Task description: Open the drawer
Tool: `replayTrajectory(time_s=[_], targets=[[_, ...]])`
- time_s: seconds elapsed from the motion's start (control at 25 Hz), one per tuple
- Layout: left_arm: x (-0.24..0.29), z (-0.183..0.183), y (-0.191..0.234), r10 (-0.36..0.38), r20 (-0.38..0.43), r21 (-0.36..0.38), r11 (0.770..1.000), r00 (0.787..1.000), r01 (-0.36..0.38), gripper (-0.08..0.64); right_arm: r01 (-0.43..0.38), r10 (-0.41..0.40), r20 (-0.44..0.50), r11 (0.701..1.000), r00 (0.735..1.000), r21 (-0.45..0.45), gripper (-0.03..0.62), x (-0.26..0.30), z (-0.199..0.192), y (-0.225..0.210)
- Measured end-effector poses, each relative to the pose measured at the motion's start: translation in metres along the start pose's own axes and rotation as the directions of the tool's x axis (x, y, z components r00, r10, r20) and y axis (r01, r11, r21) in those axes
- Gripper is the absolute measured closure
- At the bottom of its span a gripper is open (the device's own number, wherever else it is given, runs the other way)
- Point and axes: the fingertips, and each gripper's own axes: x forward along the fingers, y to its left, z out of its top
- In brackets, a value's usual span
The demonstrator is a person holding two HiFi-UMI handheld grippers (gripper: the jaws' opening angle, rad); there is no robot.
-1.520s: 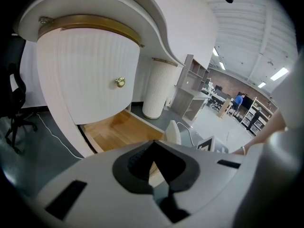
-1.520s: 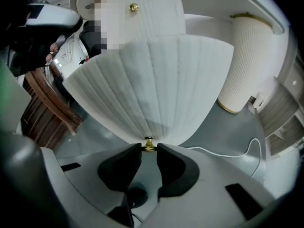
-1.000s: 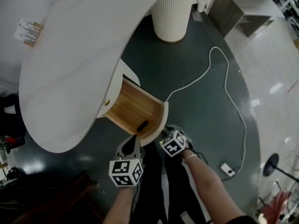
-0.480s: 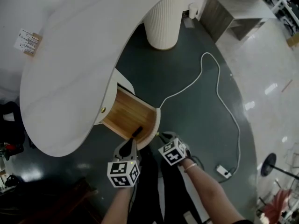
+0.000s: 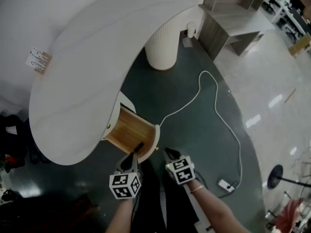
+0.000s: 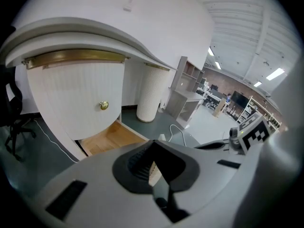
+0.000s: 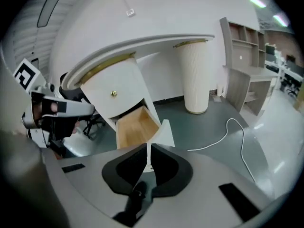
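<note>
At bottom centre, the right gripper (image 5: 169, 153) is lifting away, its jaws just closing to a sliver on nothing. The left gripper (image 5: 131, 157), jaws nearly together, is empty too. Just above, the drawer (image 5: 130, 130) is standing pulled out beneath the tabletop (image 5: 82, 81), so the opening looks done.

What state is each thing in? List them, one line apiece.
Lower drawer: pulled open.
Upper drawer front: shut.
Left gripper: fingers together, empty.
Right gripper: fingers have just been closing, now almost together, nothing between them.
Cable: lying loose on the floor.
</note>
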Motion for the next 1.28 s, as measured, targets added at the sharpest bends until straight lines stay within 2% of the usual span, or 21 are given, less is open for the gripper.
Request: replayTrajectory(time_s=[0.36,0.56,0.76,1.28], targets=[[-0.043,0.032,-0.019,0.0,0.033,0.02,1.0,0.999,0.0,0.557,0.009,-0.01,0.09,1.0,0.996,0.01,0.58,-0.087,0.05,0.008],[-0.059,0.032,-0.024,0.013,0.047,0.008,1.0,0.999,-0.013,0.557,0.011,-0.007,0.118,0.999,0.993,-0.036,0.586,-0.114,0.06,0.014],[-0.067,0.029,-0.026,0.021,0.049,0.002,1.0,0.999,-0.021,0.557,0.011,0.001,0.131,0.996,0.991,-0.089,0.589,-0.123,0.061,0.022],[-0.067,0.019,-0.021,0.041,0.04,-0.034,0.999,0.998,-0.04,0.557,0.016,-0.003,0.108,0.993,0.994,-0.12,0.589,-0.117,0.062,0.025]])
